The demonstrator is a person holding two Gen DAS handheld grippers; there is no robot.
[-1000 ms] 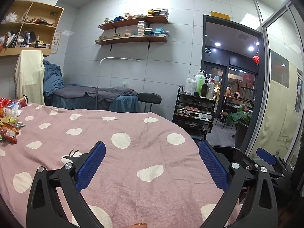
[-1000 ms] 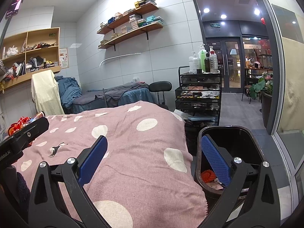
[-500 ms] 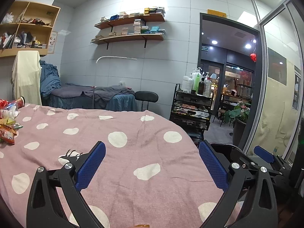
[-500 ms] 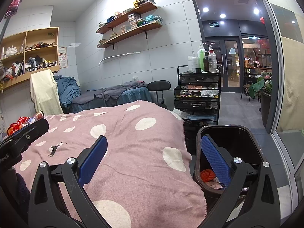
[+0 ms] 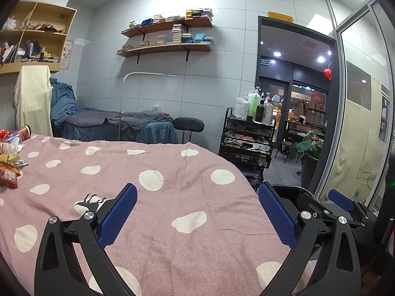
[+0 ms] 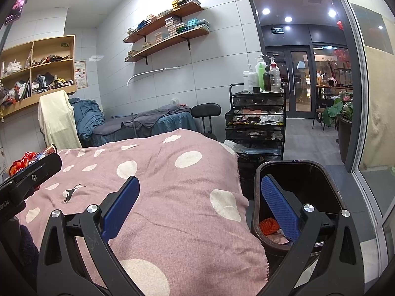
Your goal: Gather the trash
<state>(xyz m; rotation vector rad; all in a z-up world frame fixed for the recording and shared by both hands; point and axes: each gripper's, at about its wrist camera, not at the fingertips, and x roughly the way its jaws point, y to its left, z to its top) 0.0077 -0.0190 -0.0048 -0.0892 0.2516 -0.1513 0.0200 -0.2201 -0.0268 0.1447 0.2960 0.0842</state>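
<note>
Left wrist view had the left gripper (image 5: pixel 197 213) hanging over the pink blanket with white polka dots (image 5: pixel 158 192), blue-padded fingers (image 5: pixel 118 218) spread wide, nothing between them. A pile of colourful snack wrappers and bottles (image 5: pixel 9 157) sat way off at the blanket's far left edge. Right gripper (image 6: pixel 200 207) was just as wide apart and empty, its right finger over the dark plastic trash bin (image 6: pixel 328 185) beside the bed, with some orange trash (image 6: pixel 269 225) already inside.
</note>
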